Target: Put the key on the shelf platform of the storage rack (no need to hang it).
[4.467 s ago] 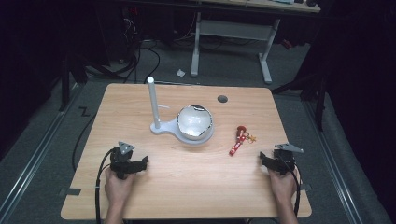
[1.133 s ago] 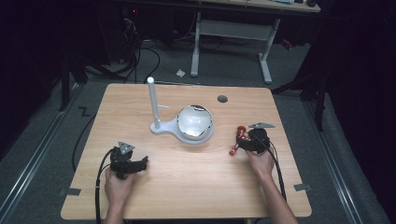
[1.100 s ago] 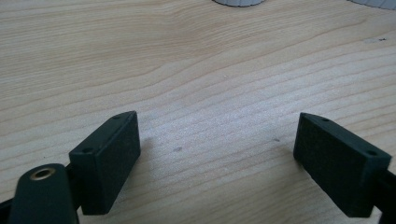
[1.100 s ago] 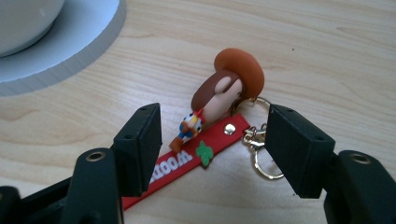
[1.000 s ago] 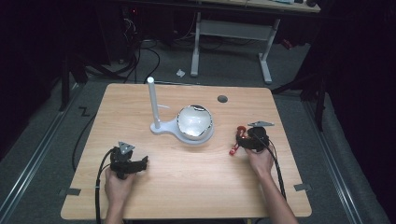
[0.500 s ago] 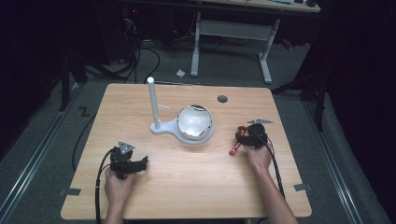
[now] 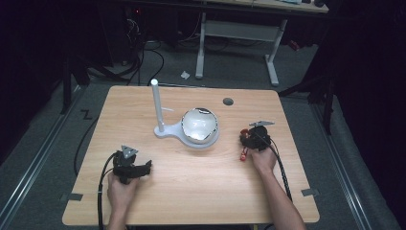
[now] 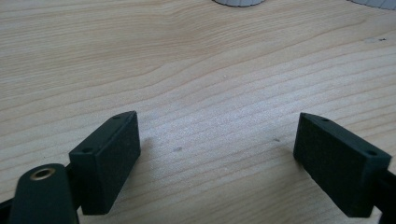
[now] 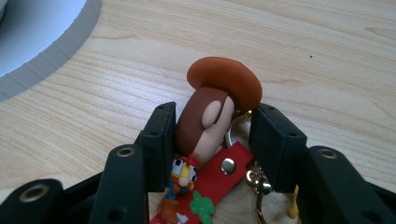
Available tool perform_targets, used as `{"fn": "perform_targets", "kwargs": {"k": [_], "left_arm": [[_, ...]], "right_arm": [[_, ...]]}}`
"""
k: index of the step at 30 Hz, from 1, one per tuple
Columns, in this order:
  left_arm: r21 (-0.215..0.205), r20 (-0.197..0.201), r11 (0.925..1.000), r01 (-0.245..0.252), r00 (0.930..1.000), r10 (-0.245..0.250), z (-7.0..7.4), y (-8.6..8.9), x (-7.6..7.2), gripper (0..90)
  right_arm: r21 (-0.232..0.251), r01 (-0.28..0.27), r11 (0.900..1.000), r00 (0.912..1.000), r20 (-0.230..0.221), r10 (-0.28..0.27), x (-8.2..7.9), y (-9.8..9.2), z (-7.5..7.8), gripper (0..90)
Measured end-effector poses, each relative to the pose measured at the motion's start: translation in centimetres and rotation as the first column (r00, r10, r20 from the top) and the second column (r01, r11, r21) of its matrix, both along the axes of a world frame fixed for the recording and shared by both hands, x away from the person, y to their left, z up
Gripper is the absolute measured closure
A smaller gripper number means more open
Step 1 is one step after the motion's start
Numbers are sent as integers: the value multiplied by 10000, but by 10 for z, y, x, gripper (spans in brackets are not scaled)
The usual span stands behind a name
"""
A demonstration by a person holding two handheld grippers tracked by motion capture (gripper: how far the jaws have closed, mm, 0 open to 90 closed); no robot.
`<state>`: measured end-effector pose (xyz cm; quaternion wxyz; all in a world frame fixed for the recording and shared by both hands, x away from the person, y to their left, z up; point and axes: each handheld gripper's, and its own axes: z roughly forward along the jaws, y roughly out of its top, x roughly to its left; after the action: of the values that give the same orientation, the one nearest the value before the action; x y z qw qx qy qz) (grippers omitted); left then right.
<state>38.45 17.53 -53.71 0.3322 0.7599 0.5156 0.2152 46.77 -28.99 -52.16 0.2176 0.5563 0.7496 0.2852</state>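
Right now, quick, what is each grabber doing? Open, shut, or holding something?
Left gripper: open, nothing between its jaws, just the table.
Right gripper: closed around the cowboy keychain figure, jaws at its head.

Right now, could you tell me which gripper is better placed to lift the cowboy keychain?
The right gripper: its jaws already bracket the cowboy keychain's head. The left gripper sits open over bare table, far across from it.

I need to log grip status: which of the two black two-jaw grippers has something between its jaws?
The right gripper: its jaws bracket the brown-hatted cowboy keychain figure with a red strap. The left gripper gapes over bare wooden table.
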Motion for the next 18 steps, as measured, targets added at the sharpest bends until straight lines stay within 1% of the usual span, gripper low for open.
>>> {"fn": "perform_targets", "kwargs": {"k": [1,5,7,8,9,10,13,16,18], "left_arm": [[0,0,10000,1,10000,-1,0,0,0,151],[0,0,10000,1,10000,-1,0,0,0,151],[1,-1,10000,3,10000,-3,0,0,0,151],[-1,-1,10000,4,10000,-4,0,0,0,151],[2,0,10000,6,10000,-6,0,0,0,151],[2,0,10000,7,10000,-7,0,0,0,151],[-1,-2,10000,2,10000,-2,0,0,0,151],[1,-1,10000,2,10000,-2,0,0,0,151],[2,1,10000,6,10000,-6,0,0,0,151]], "right_arm": [[0,0,10000,10000,0,0,0,0,0,528],[-1,-291,9996,9996,1,291,-1,0,0,540],[-120,-484,9988,9988,46,485,-3,0,2,547],[-120,-484,9988,9988,46,485,-3,0,2,547],[-121,-549,9984,9985,81,550,-4,0,4,676],[-43,-631,9980,9975,325,632,-6,-1,7,681],[366,-762,9964,9963,431,746,-8,-4,15,682],[178,-943,9954,9943,510,933,-11,-4,20,683],[164,-1013,9947,9934,555,1003,-13,-5,23,684]]}}
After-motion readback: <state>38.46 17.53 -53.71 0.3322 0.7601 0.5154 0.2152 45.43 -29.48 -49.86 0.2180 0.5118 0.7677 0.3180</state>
